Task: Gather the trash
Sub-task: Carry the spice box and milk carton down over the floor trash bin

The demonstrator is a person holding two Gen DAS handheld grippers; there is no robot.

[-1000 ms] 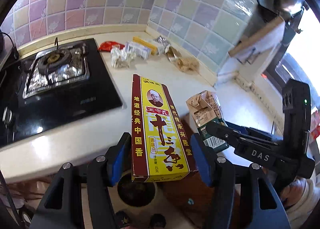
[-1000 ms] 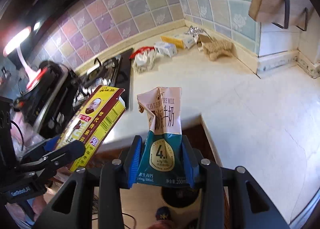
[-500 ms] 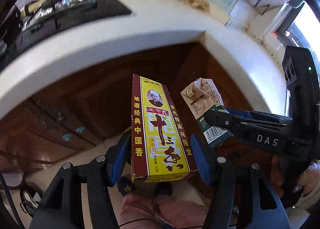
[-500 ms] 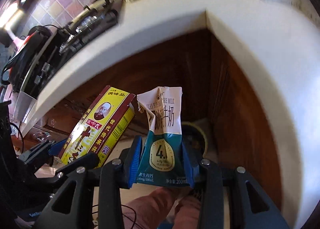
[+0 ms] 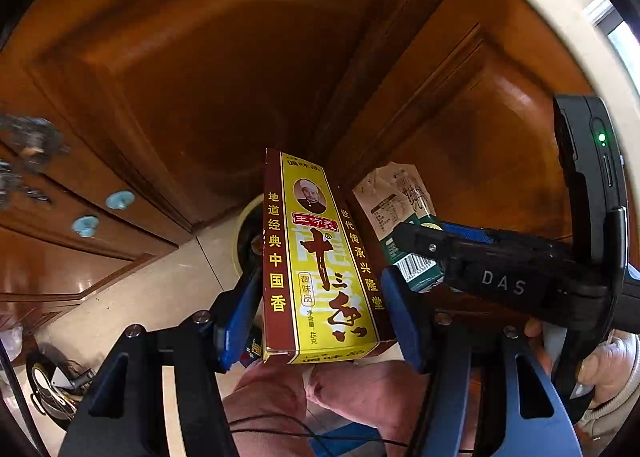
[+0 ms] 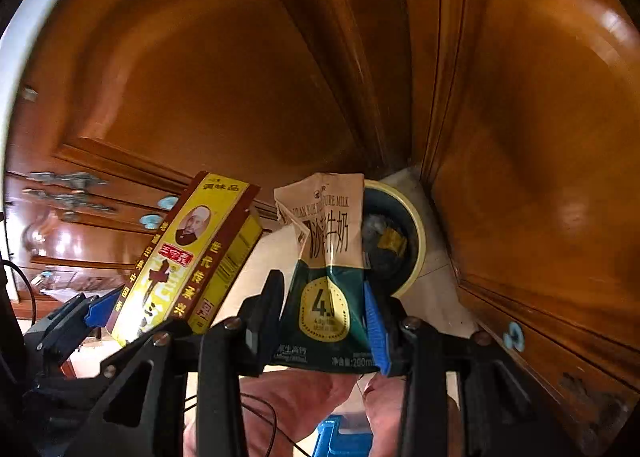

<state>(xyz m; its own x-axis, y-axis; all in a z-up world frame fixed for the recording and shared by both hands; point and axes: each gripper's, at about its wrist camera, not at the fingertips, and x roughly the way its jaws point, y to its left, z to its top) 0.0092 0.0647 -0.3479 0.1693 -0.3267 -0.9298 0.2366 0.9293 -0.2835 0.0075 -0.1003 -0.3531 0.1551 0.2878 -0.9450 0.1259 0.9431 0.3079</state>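
Left gripper [image 5: 320, 309] clamped on yellow "调味品" box [image 5: 316, 257], right gripper [image 6: 324, 321] on "PURE MILK" carton [image 6: 326, 265].

The trash bin [image 6: 416, 233] is partly hidden behind the milk carton [image 6: 326, 277], its contents too dark to identify, while the spice box [image 5: 316, 257] covers most of it in the left view.

Glossy varnished wood on the cabinet doors [image 5: 208, 69], printed cardboard on the yellow spice box [image 5: 320, 261], creased paper carton on the milk carton [image 6: 326, 269], smooth tiled floor [image 5: 132, 297].
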